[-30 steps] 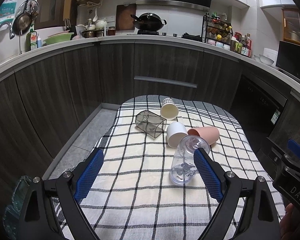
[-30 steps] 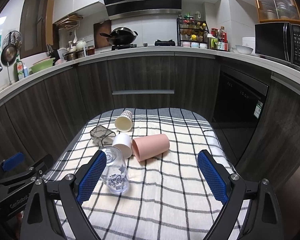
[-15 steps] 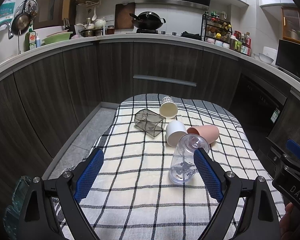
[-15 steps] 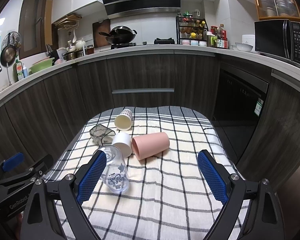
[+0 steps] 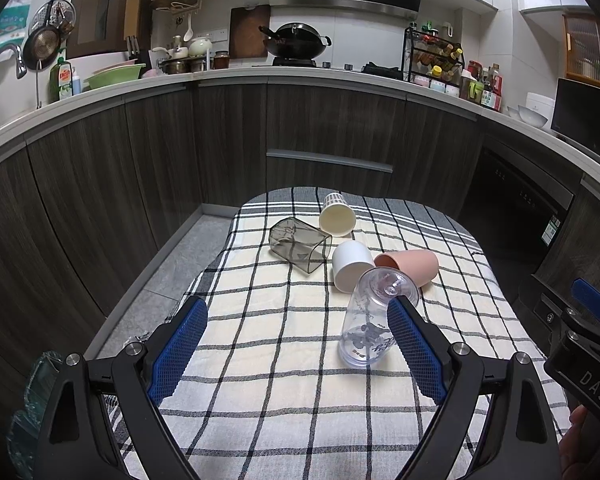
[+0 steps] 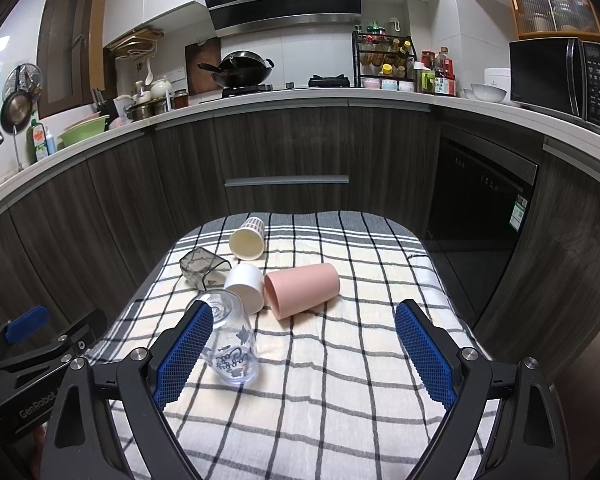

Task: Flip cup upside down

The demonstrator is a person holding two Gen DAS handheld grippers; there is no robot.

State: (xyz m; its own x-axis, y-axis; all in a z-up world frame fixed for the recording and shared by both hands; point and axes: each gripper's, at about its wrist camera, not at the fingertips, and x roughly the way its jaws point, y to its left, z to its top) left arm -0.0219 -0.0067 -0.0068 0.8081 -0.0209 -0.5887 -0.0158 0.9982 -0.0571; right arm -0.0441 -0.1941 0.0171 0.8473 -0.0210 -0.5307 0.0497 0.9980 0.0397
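Observation:
Several cups lie on their sides on a checked cloth [image 5: 284,340]: a clear printed cup [image 5: 370,320] [image 6: 230,340], a white cup [image 5: 352,266] [image 6: 246,286], a pink cup [image 5: 410,266] [image 6: 302,290], a smoky square cup [image 5: 298,244] [image 6: 200,266] and a cream cup [image 5: 336,216] [image 6: 248,238]. My left gripper [image 5: 296,344] is open and empty, above the near cloth, left of the clear cup. My right gripper [image 6: 304,350] is open and empty, just near of the pink cup.
The cloth-covered table [image 6: 380,360] stands in a kitchen, with dark cabinets [image 5: 328,136] beyond its far edge and floor [image 5: 172,260] to its left. The right gripper's body shows at the right of the left wrist view [image 5: 580,344].
Both grippers have shifted only slightly; the cups lie as before.

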